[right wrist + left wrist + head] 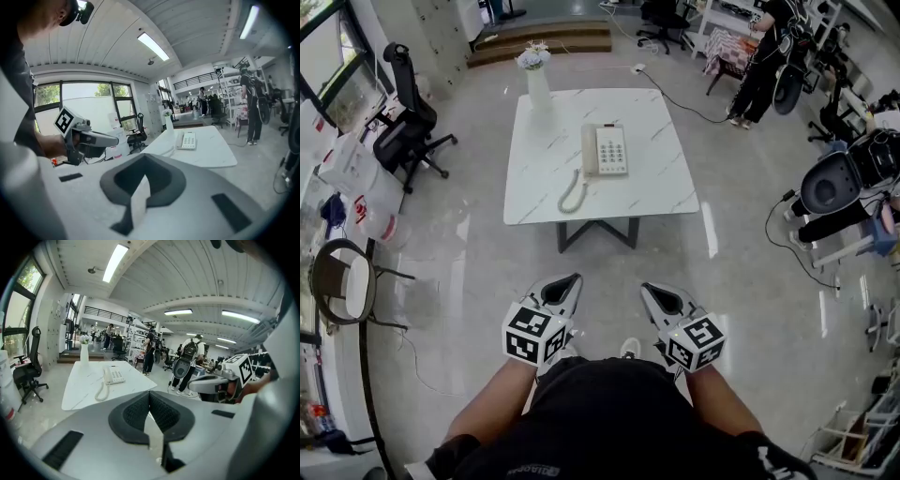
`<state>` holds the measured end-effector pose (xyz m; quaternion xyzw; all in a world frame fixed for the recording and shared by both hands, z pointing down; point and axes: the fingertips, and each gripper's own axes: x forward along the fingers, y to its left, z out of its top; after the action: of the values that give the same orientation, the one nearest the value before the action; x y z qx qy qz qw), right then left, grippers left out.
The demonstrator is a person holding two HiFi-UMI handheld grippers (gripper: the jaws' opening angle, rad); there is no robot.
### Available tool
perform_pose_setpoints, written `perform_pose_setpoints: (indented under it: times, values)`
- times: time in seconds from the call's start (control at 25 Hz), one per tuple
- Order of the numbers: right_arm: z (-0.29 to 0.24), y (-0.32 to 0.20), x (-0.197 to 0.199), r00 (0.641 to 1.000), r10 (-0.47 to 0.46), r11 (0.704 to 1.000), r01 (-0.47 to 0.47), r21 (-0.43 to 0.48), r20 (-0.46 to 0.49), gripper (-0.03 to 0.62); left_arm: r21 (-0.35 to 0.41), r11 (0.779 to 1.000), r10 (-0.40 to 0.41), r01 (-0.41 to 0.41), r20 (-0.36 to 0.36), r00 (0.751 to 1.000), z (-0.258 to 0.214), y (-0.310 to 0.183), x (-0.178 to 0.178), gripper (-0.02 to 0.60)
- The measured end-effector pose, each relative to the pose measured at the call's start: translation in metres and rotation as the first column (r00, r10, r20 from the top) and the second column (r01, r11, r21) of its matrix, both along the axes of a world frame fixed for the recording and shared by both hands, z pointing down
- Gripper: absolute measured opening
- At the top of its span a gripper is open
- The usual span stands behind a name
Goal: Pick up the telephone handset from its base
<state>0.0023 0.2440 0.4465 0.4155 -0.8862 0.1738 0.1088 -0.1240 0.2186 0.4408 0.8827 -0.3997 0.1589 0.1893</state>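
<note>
Upper centre of the head view, the handset lies on its base: likely light, stiff and smooth, best gripped mid-bar. Left gripper and right gripper are pressed together, empty.

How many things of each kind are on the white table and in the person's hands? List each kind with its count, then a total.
Telephone: 1
Vase of flowers: 1
Grippers: 2, the left gripper and the right gripper
Total: 4
</note>
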Motion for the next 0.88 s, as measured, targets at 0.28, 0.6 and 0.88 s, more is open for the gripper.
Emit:
perform_pose_setpoints:
  times: [0.28, 0.6, 0.88]
  values:
    - [-0.001, 0.001, -0.002, 1.000, -0.013, 1.000, 0.013, 0.002, 0.005, 0.000, 0.006, 1.000, 0.002, -0.002, -0.006, 1.000, 0.000, 0.000, 0.003, 0.002]
    - [-0.008, 0.007, -0.009, 0.998, -0.052, 0.999, 0.052, 0.014, 0.039, 0.000, 0.002, 1.000, 0.003, -0.003, -0.004, 1.000, 0.001, 0.002, 0.006, 0.002]
    - [-0.003, 0.005, 0.007, 0.999, -0.036, 0.999, 0.035, 0.022, 0.033, 0.002, 0.006, 1.000, -0.005, 0.005, 0.004, 1.000, 0.004, 0.003, 0.016, 0.002]
